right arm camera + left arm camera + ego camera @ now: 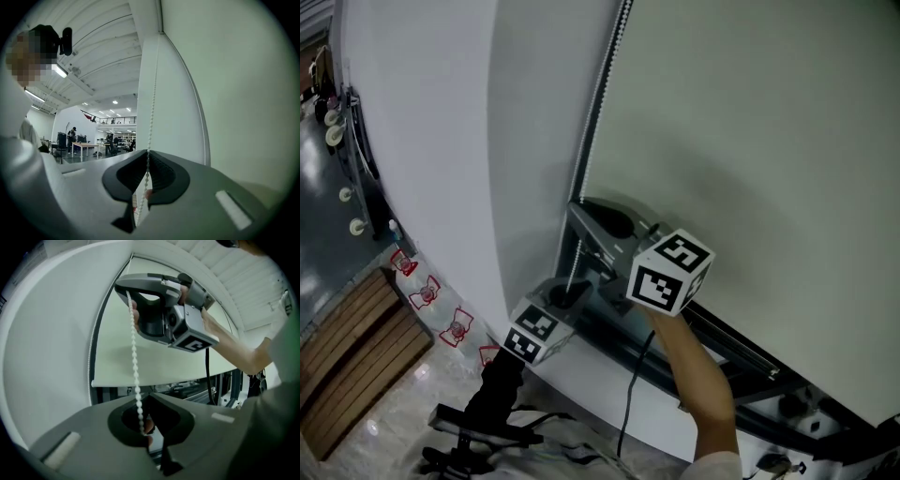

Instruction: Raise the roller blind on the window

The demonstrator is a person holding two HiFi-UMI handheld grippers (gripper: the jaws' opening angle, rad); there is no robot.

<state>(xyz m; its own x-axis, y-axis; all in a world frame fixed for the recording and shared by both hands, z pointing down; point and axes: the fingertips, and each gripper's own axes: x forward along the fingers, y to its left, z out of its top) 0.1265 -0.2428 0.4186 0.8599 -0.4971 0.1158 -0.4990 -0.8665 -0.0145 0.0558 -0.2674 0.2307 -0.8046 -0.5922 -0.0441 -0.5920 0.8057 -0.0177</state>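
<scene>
While clamped in two places, shows as a white bead chain (134,357) pulled straight. Puts the roller blind (769,141) just right of the bead chain, pale fabric drawn part-way down the window, bottom bar (112,382) crossing behind the bead chain between the two grips in the left gripper view. Has the right gripper (147,151) at the higher spot on the bead chain, jaws pressed together on it, beads threading the seam at the tips and running on through the hollow behind. Has the left gripper (147,394) lower on the same bead chain, jaws likewise together, beads dropping into the hollow between them and stopping at the rear seam. Leaves one straight stretch of bead chain between the two. Sets a white wall (441,141) just left of the bead chain and a bare forearm (703,384) to its right, behind the right gripper's marker cube (670,272).
</scene>
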